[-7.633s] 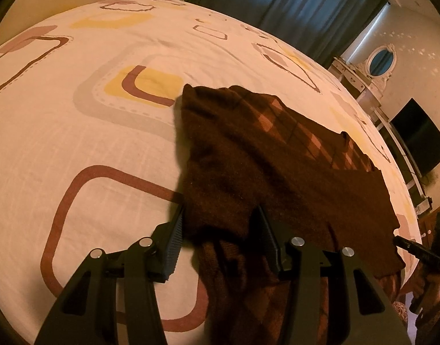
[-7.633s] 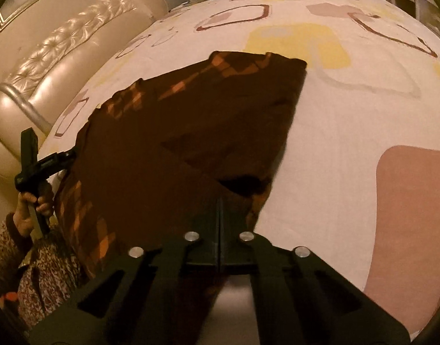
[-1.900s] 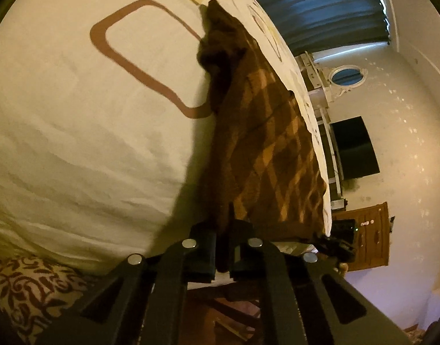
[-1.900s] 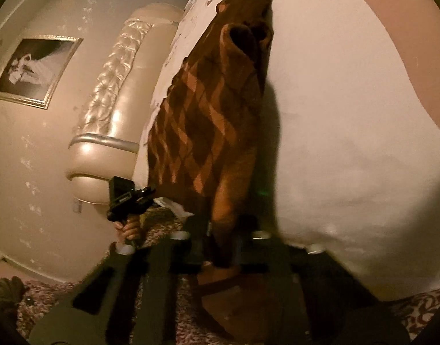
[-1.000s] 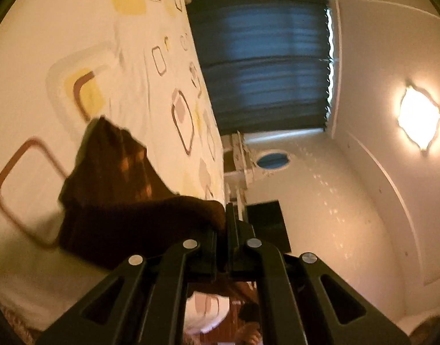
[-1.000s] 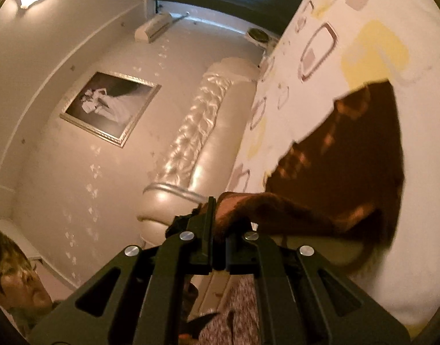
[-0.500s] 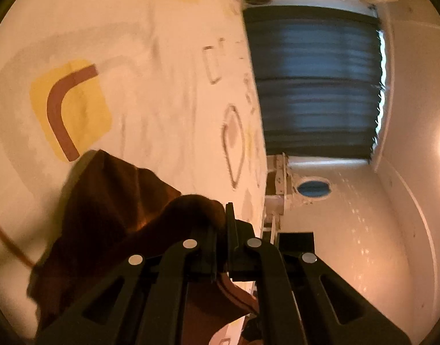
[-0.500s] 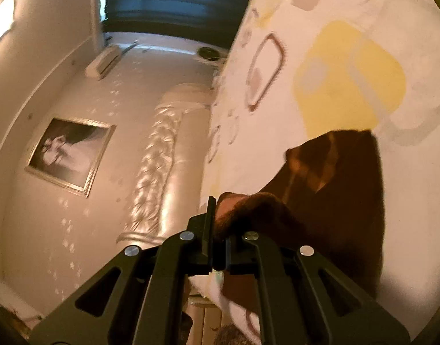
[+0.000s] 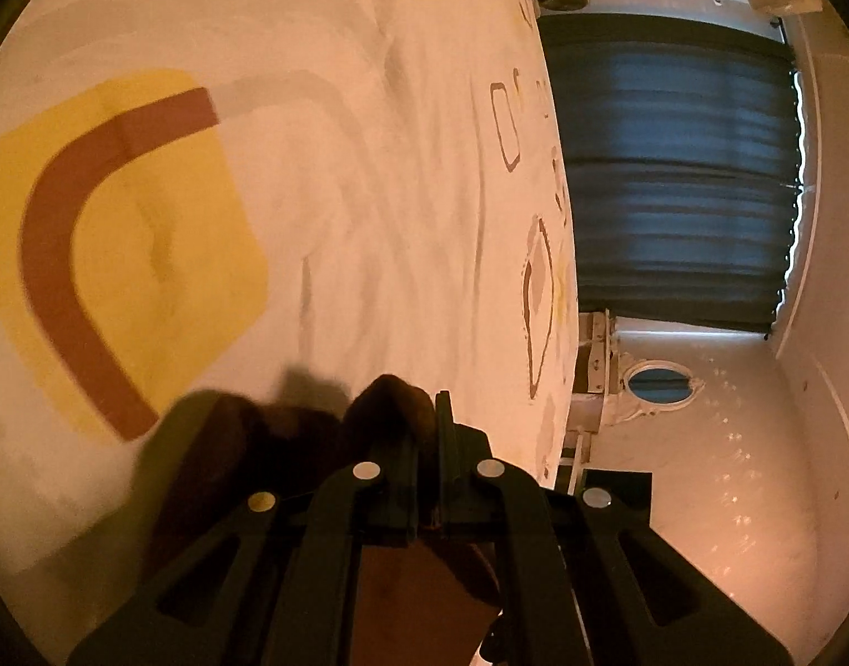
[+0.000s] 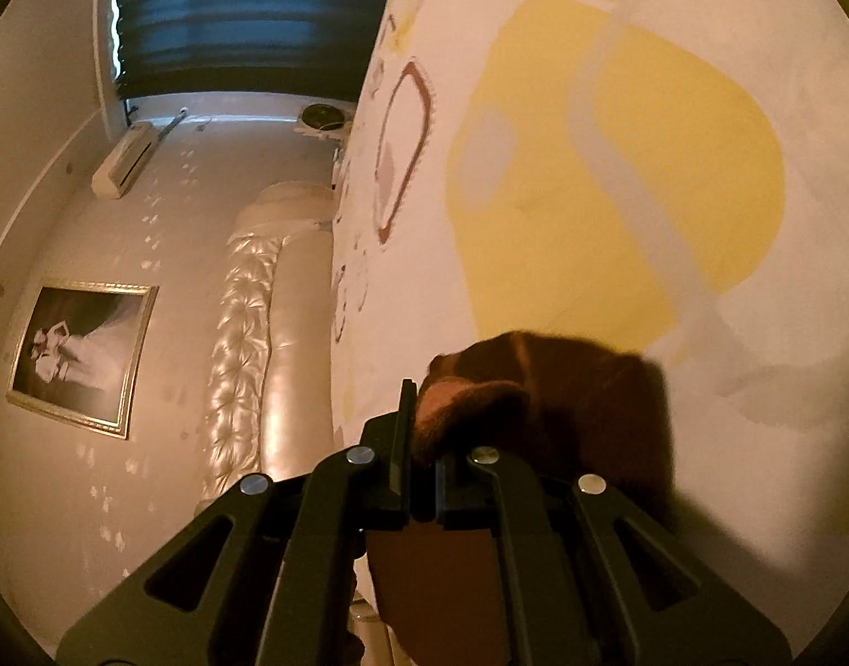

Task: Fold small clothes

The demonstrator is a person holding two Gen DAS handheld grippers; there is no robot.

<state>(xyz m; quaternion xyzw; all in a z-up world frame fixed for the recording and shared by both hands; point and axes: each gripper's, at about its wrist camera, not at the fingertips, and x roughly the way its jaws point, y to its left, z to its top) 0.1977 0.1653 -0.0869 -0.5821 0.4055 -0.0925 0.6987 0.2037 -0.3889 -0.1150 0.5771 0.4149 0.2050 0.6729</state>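
A dark brown checked garment [image 9: 241, 444] hangs bunched from my left gripper [image 9: 424, 422], whose jaws are shut on a fold of it, low over the patterned bedsheet [image 9: 324, 166]. In the right wrist view the same brown garment [image 10: 585, 405] is pinched in my right gripper [image 10: 421, 416], also shut on a fold, just above the sheet [image 10: 646, 166]. Most of the cloth drapes below and behind the fingers, out of sight.
The bed carries a cream sheet with yellow and brown rounded squares. A tufted headboard [image 10: 246, 333] and a framed picture [image 10: 80, 355] show on the right gripper's side. Dark curtains [image 9: 674, 183], a round mirror [image 9: 657, 383] and a dark screen [image 9: 613, 494] lie beyond the bed.
Both grippers have dropped towards the bed and moved forward over it with the garment still pinched. The sheet's yellow patches have grown larger, and less of the cloth shows ahead of the fingers.
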